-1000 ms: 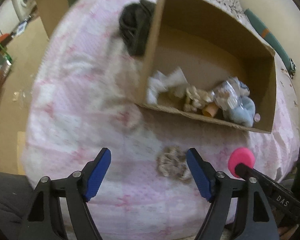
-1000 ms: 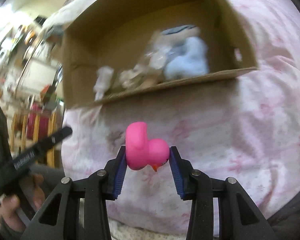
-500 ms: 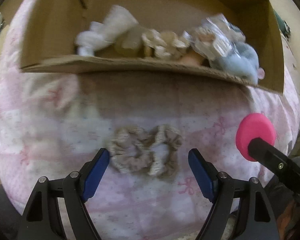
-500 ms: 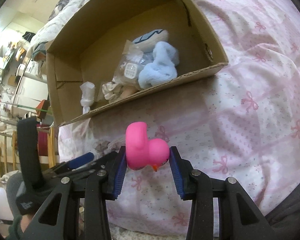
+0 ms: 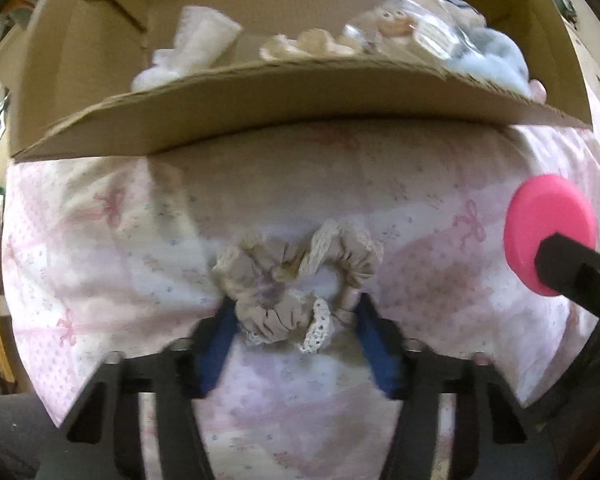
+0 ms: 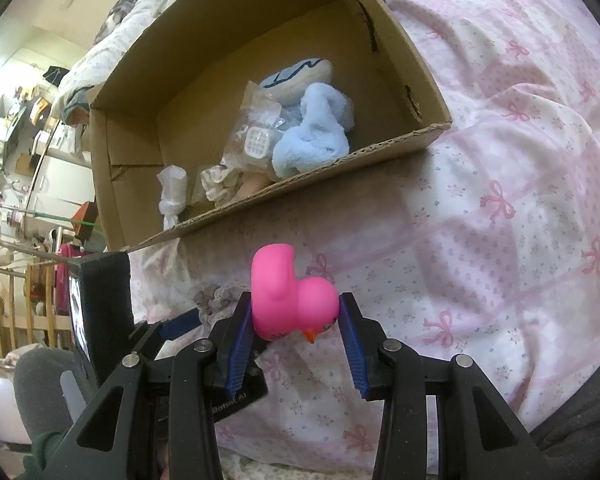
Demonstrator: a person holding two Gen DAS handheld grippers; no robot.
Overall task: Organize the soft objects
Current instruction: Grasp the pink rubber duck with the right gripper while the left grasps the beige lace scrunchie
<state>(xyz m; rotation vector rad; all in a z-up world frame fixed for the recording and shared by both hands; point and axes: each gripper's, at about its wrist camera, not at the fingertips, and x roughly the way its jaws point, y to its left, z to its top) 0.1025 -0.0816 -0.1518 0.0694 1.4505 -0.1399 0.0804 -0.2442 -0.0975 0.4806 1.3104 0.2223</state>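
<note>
Left hand-held gripper [image 5: 296,320] clenched around the beige scrunchie [image 5: 296,280], limp and light, best pinched mid-bunch; right hand-held gripper [image 6: 296,320] grasping the squashy pink rubber duck [image 6: 290,294].

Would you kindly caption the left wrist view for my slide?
Left gripper closing around beige scrunchies on the pink bedsheet, before the cardboard box.

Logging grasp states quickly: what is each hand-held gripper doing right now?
Left hand-held gripper: closed on the beige scrunchie.
Right hand-held gripper: closed on the pink rubber duck.
</note>
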